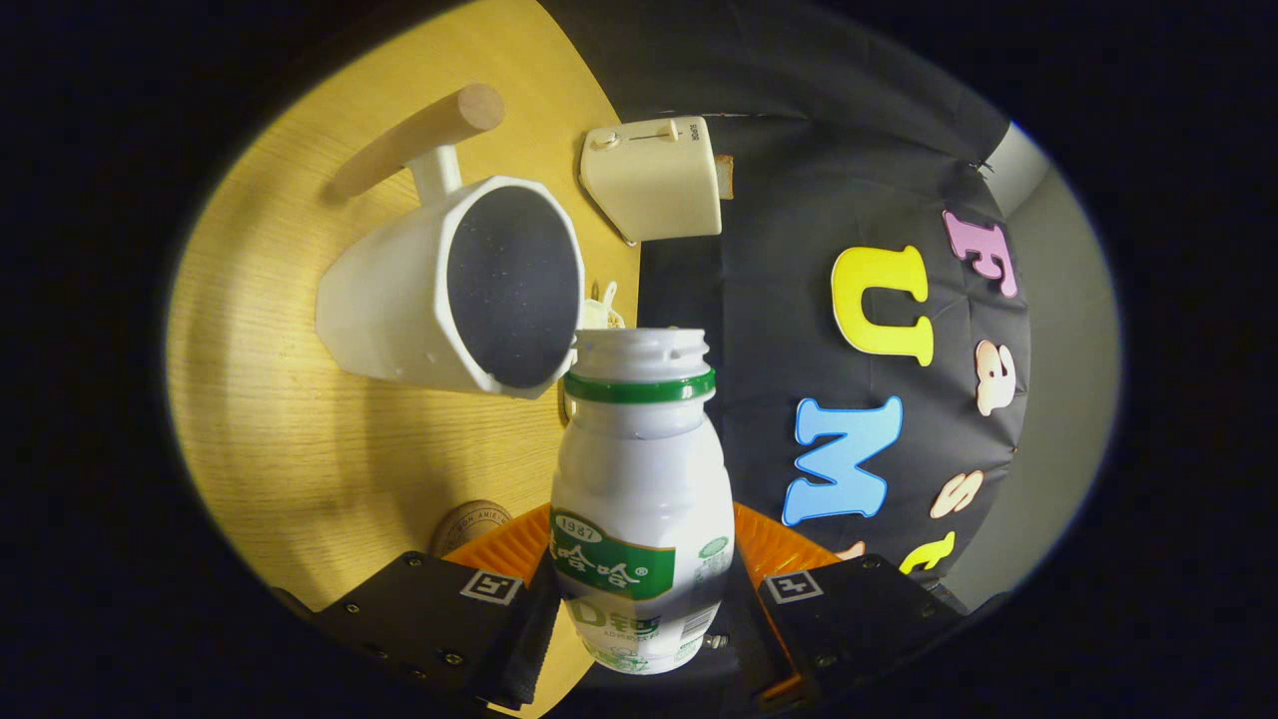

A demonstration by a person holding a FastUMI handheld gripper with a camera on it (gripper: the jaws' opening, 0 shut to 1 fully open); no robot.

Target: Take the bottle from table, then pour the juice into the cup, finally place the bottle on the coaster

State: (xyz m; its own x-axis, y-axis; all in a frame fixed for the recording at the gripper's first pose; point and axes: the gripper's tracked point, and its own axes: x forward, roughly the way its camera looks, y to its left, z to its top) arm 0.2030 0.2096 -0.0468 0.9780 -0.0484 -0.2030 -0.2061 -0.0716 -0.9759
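Wood-grain surface (300, 439) w/ white cup (454, 285) beyond; gripper (639, 609) clamped on lower body of small plastic bottle (639, 479), uncapped, tilted at cup — prob. light, smooth, squeezable, so hold low, gently.

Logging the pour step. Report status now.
Gripper shut on bottle, tilted. Uncapped mouth beside the cup rim; no juice visible. Coaster near the fingers. Nothing in the way.
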